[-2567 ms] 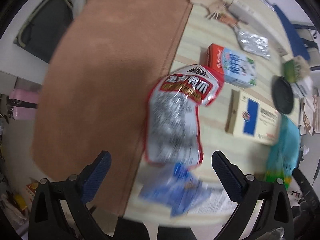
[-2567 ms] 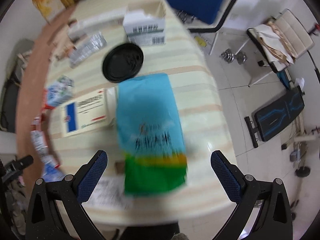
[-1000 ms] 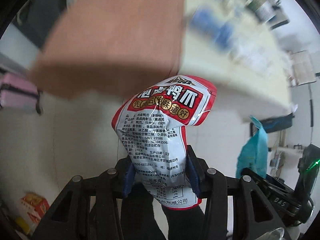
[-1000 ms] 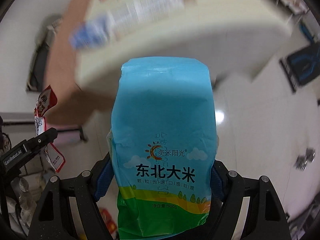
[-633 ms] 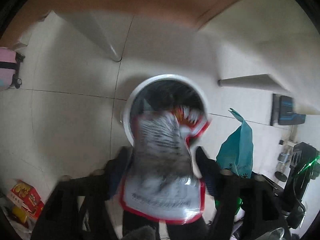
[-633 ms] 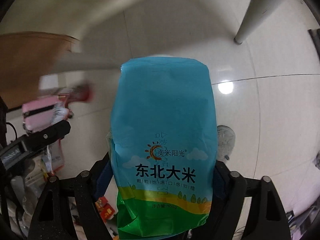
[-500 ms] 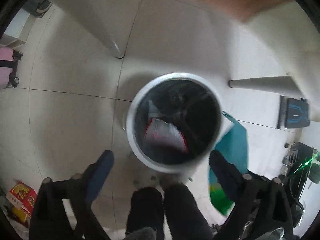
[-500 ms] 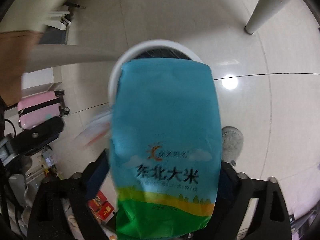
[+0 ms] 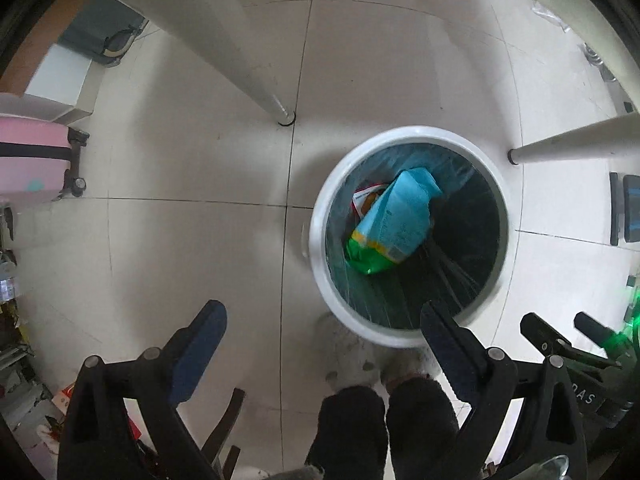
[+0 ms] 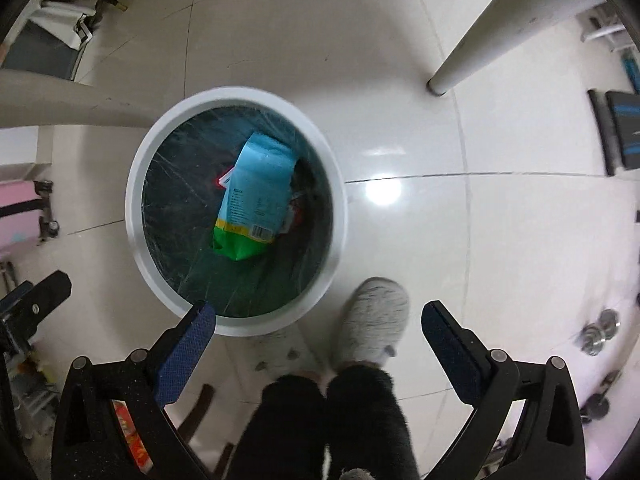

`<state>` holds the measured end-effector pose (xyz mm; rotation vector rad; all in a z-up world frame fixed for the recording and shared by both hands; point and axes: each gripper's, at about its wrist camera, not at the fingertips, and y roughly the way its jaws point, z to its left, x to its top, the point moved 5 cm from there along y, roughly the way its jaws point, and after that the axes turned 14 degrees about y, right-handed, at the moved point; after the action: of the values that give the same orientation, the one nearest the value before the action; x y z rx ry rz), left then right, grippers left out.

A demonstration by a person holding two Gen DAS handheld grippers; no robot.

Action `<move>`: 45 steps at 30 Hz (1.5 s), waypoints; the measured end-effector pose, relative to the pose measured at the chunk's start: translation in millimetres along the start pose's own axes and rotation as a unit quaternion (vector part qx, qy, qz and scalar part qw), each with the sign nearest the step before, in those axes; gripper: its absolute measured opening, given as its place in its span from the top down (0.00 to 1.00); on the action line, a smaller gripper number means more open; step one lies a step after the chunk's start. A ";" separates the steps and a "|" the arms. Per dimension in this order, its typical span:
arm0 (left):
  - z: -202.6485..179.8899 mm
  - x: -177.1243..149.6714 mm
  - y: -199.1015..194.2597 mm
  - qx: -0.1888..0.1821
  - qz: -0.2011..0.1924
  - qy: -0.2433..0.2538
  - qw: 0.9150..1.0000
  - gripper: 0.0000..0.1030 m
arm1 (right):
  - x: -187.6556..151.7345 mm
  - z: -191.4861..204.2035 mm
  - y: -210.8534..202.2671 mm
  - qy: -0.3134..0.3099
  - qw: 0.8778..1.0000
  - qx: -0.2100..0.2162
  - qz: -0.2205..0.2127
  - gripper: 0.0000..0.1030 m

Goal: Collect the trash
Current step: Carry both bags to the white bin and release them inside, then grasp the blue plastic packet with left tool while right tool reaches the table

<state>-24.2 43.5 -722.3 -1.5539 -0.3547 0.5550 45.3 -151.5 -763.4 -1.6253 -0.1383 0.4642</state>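
A round white trash bin (image 9: 320, 240) with a dark liner stands on the tiled floor; it also shows in the right wrist view (image 10: 134, 200). Inside it lies the blue and green rice bag (image 9: 394, 224) (image 10: 256, 200), on top of the red and white snack packet (image 9: 366, 196) (image 10: 224, 178), of which only an edge shows. My left gripper (image 9: 324, 336) is open and empty above the floor, left of the bin. My right gripper (image 10: 320, 328) is open and empty above the bin's near rim.
Grey table legs (image 9: 256, 80) (image 10: 460, 64) stand around the bin. A pink suitcase (image 9: 32, 160) is at the left. The person's legs and grey slippers (image 10: 372, 324) are below the grippers. Dumbbells (image 10: 600, 336) lie on the floor at the right.
Both grippers carried their bags from the table down to the bin and opened. The snack packet dropped in first, then the rice bag landed on top of it.
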 end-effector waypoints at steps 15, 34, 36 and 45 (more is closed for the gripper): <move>-5.6 -35.6 -95.8 -0.006 -0.031 -0.006 0.999 0.04 | -34.2 -7.9 -130.5 -0.013 0.999 -0.007 -0.052 0.00; -16.2 -100.3 -305.4 -0.017 -0.099 0.015 0.995 0.04 | -119.9 -17.7 -376.9 -0.022 0.994 0.054 -0.095 0.00; -17.3 -97.9 -323.6 -0.014 -0.112 0.017 0.993 0.04 | -121.0 -16.3 -399.7 -0.016 0.992 0.072 -0.102 0.00; -14.4 -12.3 -396.7 0.010 -0.170 -0.006 0.985 0.04 | -59.4 -28.2 -498.7 0.022 0.979 0.135 -0.149 0.00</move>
<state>17.2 51.5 -327.4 -1.4309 -0.6079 0.3016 93.6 -140.4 -262.8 -1.3207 -0.2694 0.2052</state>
